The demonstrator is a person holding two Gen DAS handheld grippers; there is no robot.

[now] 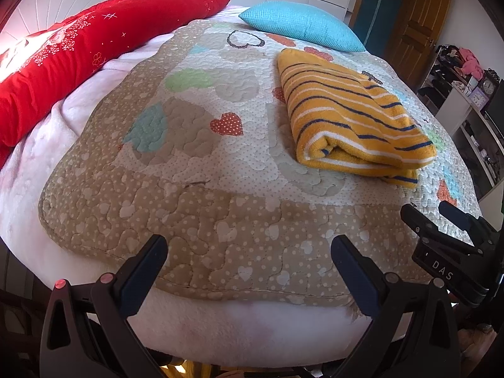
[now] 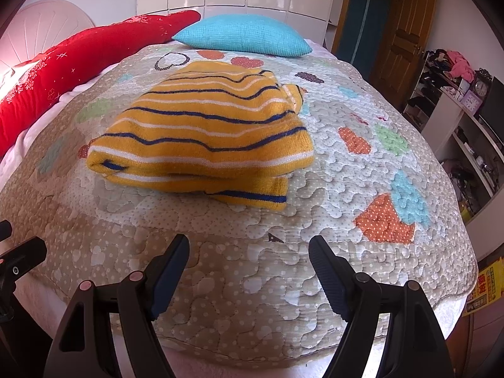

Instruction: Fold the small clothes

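Note:
A yellow garment with white and dark blue stripes [image 1: 352, 110] lies folded in a thick bundle on the heart-patterned quilt [image 1: 195, 214]; it also shows in the right wrist view [image 2: 204, 132]. My left gripper [image 1: 249, 249] is open and empty, over the quilt's near edge, well to the left of the garment. My right gripper [image 2: 249, 249] is open and empty, just short of the garment's near fold. The right gripper also shows at the right edge of the left wrist view [image 1: 438, 211].
A long red pillow [image 1: 78, 56] lies along the bed's left side and a turquoise cushion [image 1: 299, 23] at the far end. Cluttered shelves [image 2: 456, 100] and a wooden door [image 2: 400, 41] stand to the right. A yellow box [image 2: 485, 286] sits on the floor.

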